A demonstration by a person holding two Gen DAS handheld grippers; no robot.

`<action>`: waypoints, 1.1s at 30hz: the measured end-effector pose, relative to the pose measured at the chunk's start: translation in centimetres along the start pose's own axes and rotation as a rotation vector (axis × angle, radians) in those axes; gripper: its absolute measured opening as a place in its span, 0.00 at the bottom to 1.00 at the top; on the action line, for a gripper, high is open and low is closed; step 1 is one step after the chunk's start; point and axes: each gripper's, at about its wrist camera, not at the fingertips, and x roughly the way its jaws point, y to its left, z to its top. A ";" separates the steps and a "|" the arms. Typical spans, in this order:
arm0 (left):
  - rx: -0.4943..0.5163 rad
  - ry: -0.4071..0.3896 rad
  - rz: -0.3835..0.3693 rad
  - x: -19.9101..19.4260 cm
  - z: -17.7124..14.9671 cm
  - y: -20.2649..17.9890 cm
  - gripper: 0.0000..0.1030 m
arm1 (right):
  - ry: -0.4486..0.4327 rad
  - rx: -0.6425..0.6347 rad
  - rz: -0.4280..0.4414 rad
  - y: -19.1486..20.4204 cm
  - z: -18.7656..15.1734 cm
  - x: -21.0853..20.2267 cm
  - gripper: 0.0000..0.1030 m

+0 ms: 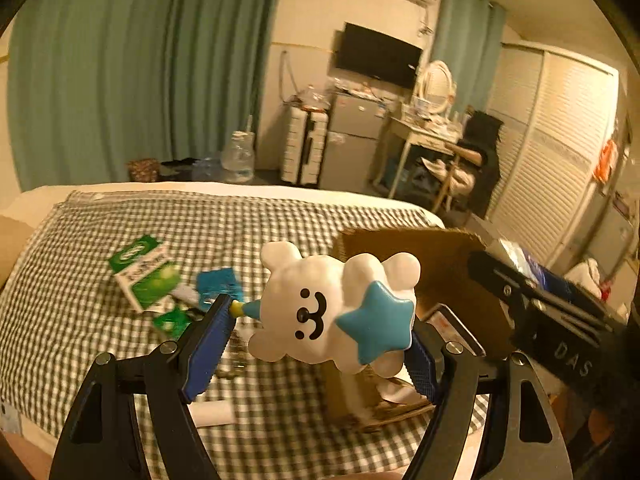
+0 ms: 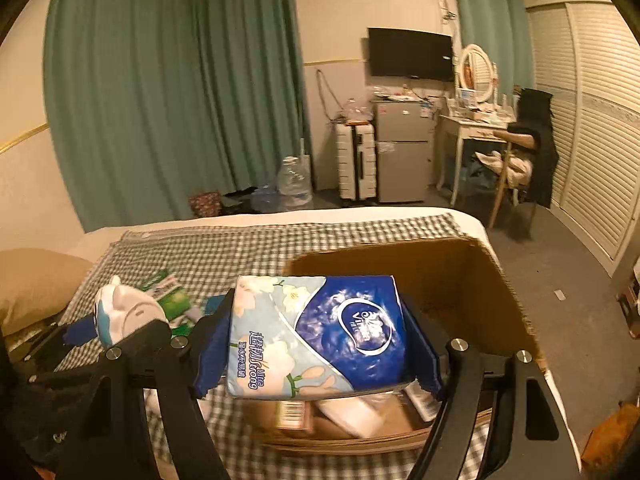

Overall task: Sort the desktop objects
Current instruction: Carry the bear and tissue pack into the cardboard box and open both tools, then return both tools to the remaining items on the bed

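Left gripper (image 1: 320,344) is clamped on the white bear figurine (image 1: 332,312) by its bulging sides, right gripper (image 2: 316,344) squeezing the tissue pack (image 2: 316,332), both held above the cardboard box (image 2: 472,280). Trouble brewing: that glossy, rounded bear could squirt out of the pads, and the soft pack may sag loose. Below, a checked blanket (image 1: 100,232) on the bed, green cartons (image 1: 146,276) scattered; curtains, fridge, wardrobe behind
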 end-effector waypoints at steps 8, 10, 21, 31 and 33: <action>0.077 0.051 -0.050 3.8 -0.8 -3.6 0.77 | 0.047 0.067 -0.049 -6.0 -0.4 2.7 0.73; 0.080 0.070 -0.061 4.9 -1.0 -4.4 0.77 | 0.062 0.083 -0.059 -7.3 -0.9 3.7 0.73; 0.140 0.118 -0.092 8.8 -2.1 -7.6 0.79 | 0.129 0.155 -0.090 -11.0 -4.2 6.2 0.80; 0.106 0.116 -0.087 7.5 -1.7 -5.4 0.93 | 0.098 0.196 -0.104 -9.9 -3.6 5.1 0.86; 0.096 0.108 -0.078 6.9 -1.5 -4.8 0.94 | 0.092 0.185 -0.095 -8.9 -3.3 4.7 0.86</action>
